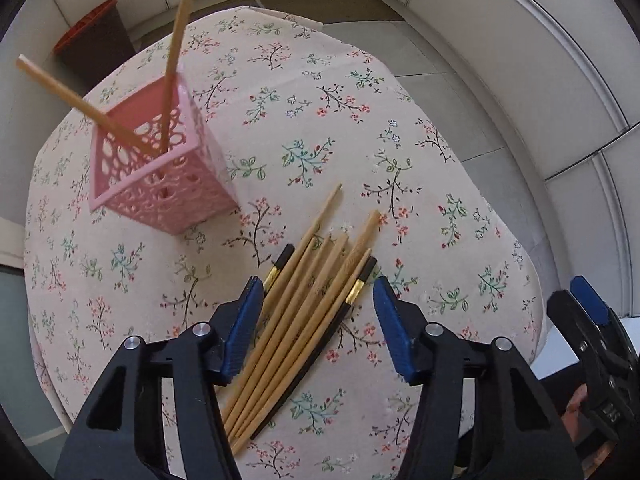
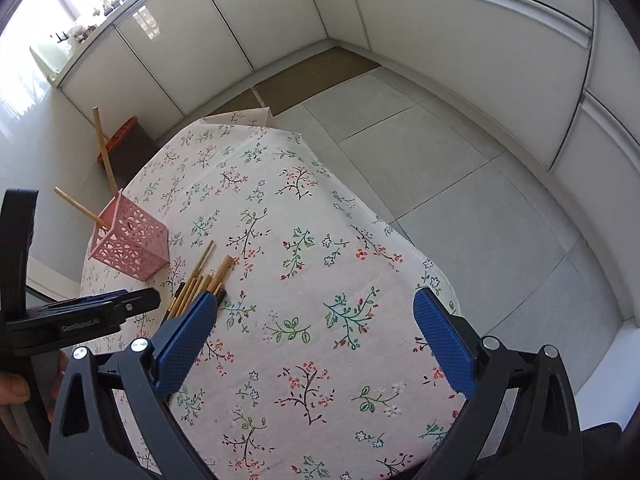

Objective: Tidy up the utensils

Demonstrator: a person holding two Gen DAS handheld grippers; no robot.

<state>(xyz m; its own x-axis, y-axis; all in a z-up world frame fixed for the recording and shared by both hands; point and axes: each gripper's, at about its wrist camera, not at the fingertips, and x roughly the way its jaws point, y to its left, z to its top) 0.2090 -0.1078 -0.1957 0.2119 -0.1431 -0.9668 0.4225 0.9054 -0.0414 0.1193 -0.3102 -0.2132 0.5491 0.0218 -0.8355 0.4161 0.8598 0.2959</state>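
The chopsticks (image 1: 316,300) lie bunched on the table (image 1: 440,216) toward its near edge, just beside the pink basket (image 1: 160,176) that already holds two. The left tongs (image 1: 316,320) straddle the whole bundle, apart and not yet pressing, so closing here could pinch several sticks, scatter them, or roll some off the edge. The right tongs (image 2: 320,344) hang wide apart, empty, over bare cloth.

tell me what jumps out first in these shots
A pink perforated plastic square basket stands on the floral tablecloth with two wooden chopsticks leaning out of it. Nearer, a bundle of loose wooden and black-tipped chopsticks lies between the open left gripper's blue pads.
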